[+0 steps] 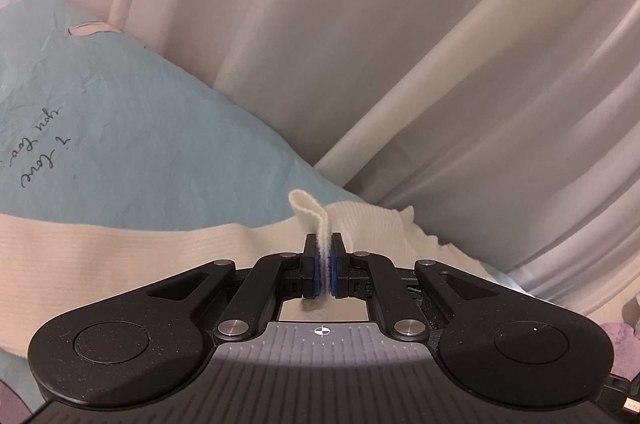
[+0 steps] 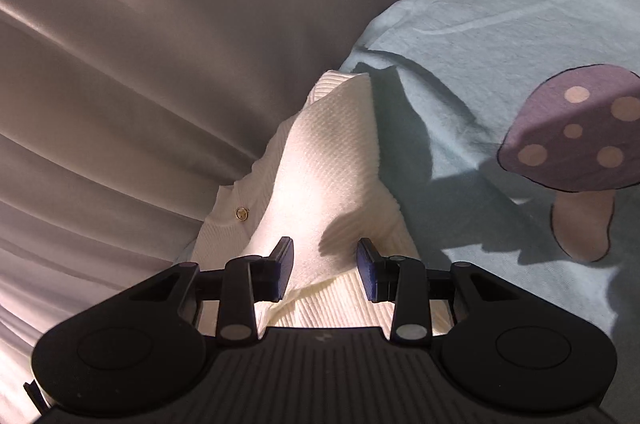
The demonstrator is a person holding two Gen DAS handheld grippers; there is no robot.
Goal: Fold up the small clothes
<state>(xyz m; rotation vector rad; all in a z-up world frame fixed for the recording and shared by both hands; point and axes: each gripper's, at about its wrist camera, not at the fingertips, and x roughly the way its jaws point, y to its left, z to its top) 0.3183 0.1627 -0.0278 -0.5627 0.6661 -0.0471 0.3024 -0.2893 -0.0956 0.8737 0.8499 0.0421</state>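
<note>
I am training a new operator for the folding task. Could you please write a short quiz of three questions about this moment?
1. True or false: the left gripper is shut on a strip of the white knit garment.
2. Multiple choice: how do the jaws of the right gripper stand? A) shut on a button B) open over the white knit C) shut on the blue sheet
3. Fill in: the print on the blue sheet in the right wrist view shows a purple ______.

Key: 1 true; 2 B; 3 mushroom.
</note>
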